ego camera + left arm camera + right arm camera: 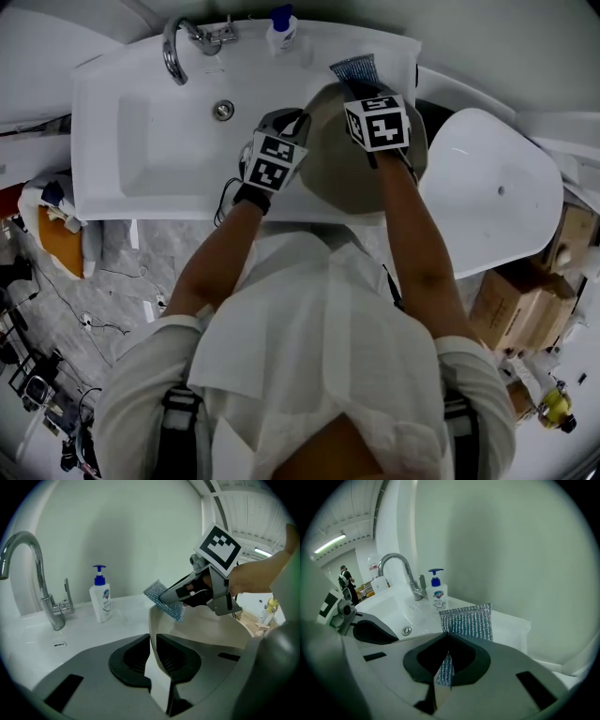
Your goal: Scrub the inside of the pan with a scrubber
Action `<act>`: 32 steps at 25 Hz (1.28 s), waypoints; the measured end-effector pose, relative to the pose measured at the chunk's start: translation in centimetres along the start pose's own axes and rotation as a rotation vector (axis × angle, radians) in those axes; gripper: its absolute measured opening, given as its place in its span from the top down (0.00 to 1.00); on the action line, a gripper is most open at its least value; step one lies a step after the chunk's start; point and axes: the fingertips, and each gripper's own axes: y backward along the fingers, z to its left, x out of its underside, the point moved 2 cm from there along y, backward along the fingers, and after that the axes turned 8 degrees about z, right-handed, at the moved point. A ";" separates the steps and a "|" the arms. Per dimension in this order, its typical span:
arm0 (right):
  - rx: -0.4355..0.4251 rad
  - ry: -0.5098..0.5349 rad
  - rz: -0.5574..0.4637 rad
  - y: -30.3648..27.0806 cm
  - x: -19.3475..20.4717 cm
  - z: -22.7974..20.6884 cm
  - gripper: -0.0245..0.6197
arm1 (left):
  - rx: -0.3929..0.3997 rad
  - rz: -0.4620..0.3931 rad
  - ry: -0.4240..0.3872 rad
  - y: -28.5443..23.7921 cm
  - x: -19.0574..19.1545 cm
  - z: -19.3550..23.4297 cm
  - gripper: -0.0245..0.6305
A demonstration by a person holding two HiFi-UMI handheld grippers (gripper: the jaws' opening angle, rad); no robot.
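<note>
Right gripper view: blue-grey mesh scrubber (468, 620) clenched in right tongs (449, 637), cream pan (206, 632) likewise in left tongs (153, 639).

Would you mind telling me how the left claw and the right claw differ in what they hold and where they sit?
The left claw is clamped on the thin rim of the pan, while the right claw pinches the blue mesh scrubber. In the head view the left claw sits at the pan's left edge, and the right claw is over its far side. Both are shut on something.
</note>
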 end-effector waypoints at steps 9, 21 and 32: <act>-0.122 0.067 -0.001 -0.6 -0.3 4.8 0.94 | -0.042 -0.079 0.011 4.4 -0.7 2.3 0.82; -0.274 0.141 0.040 0.7 1.5 10.2 0.94 | -0.056 -0.014 0.004 5.3 2.5 1.4 0.91; -0.370 0.184 0.081 1.7 3.2 13.3 0.94 | -0.050 0.012 0.009 5.3 3.6 0.4 0.92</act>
